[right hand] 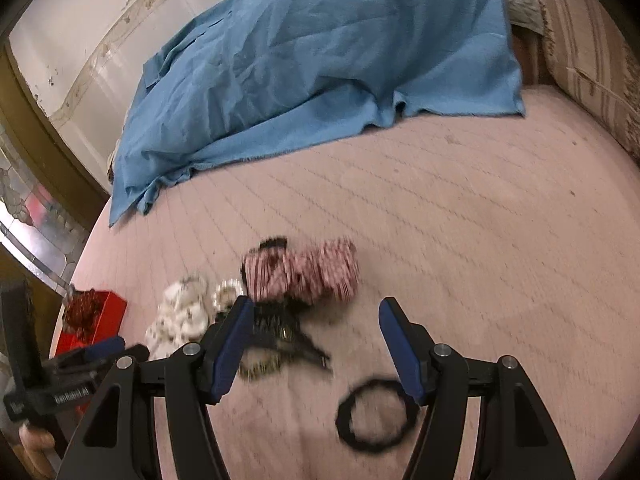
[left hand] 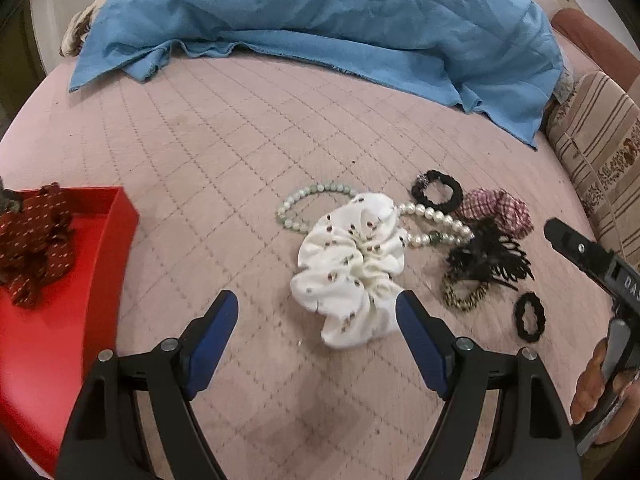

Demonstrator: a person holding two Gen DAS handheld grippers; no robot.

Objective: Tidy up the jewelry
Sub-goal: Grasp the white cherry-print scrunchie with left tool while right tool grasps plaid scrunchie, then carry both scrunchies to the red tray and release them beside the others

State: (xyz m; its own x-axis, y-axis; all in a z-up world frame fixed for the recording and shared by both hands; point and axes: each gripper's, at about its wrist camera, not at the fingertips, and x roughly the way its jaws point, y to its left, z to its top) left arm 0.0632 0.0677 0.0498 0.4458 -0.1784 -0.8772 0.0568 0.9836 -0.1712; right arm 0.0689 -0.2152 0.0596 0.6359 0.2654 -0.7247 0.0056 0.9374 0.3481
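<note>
Centrally, the white scrunchie (left hand: 352, 268) lies on the pink quilted bed cover (left hand: 240, 128), and everything else sits around it: its near edge touches the inner face of one blue pad of the left gripper (left hand: 316, 306), whose jaws stand wide and hold nothing. A pale green bead bracelet (left hand: 304, 200) pokes out from behind the scrunchie, a pearl strand (left hand: 440, 220) runs out beside it, and beyond that lie a black hair tie (left hand: 438, 190), a checked scrunchie (left hand: 500, 208), a black claw clip (left hand: 492, 260), a leopard-print tie (left hand: 464, 296) and a small black tie (left hand: 530, 316). The right gripper (right hand: 316, 312) hovers over that cluster, jaws wide and empty, with the small black tie just below its fingertips; this view is blurred. Well apart from the white scrunchie on the other side, a red tray (left hand: 100, 240) holds a dark red patterned scrunchie (left hand: 36, 240). Beyond it all lies a crumpled blue cloth (left hand: 320, 20).
</note>
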